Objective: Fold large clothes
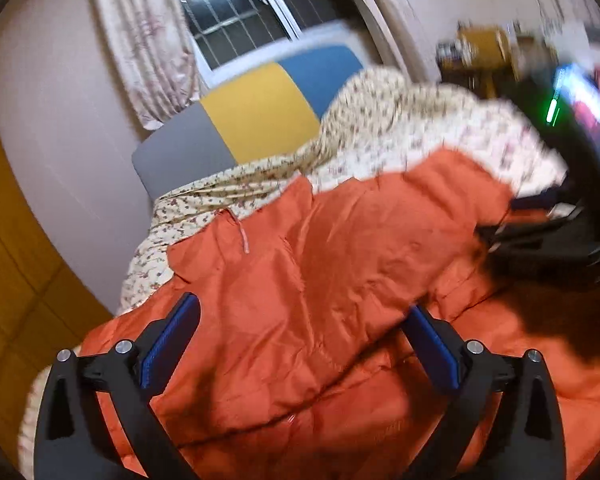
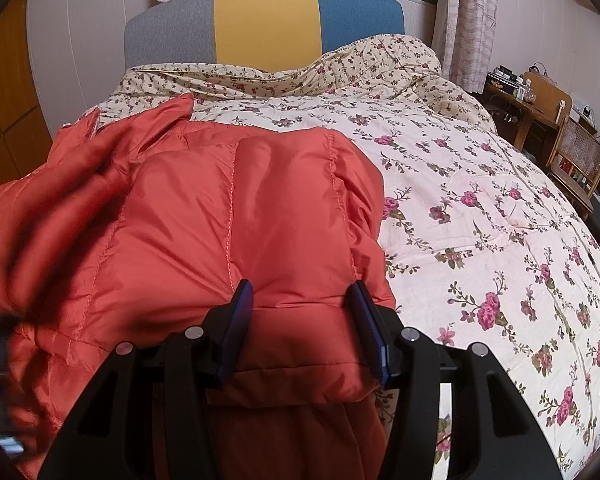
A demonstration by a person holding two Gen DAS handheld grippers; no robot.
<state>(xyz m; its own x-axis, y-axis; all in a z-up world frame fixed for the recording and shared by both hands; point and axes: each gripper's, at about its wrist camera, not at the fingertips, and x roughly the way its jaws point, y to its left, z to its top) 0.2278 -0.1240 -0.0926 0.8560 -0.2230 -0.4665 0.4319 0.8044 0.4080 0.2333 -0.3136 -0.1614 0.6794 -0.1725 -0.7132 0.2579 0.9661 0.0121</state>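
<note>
An orange quilted puffer jacket [image 2: 228, 216] lies on a bed with a floral cover [image 2: 480, 220]. In the left wrist view the jacket [image 1: 320, 264] is bunched and fills the lower frame, blurred by motion. My left gripper [image 1: 300, 308] is wide open just above the jacket fabric, holding nothing. My right gripper [image 2: 300, 292] has its blue-padded fingers [image 2: 240, 320] closed partway around a thick folded edge of the jacket, the padded fold bulging between them.
A headboard [image 2: 264, 20] in grey, yellow and blue stands at the far end under a window with curtains [image 2: 464, 20]. A wooden desk and chair [image 2: 572, 160] stand at the right. Wooden wardrobe panels [image 2: 4, 100] are on the left.
</note>
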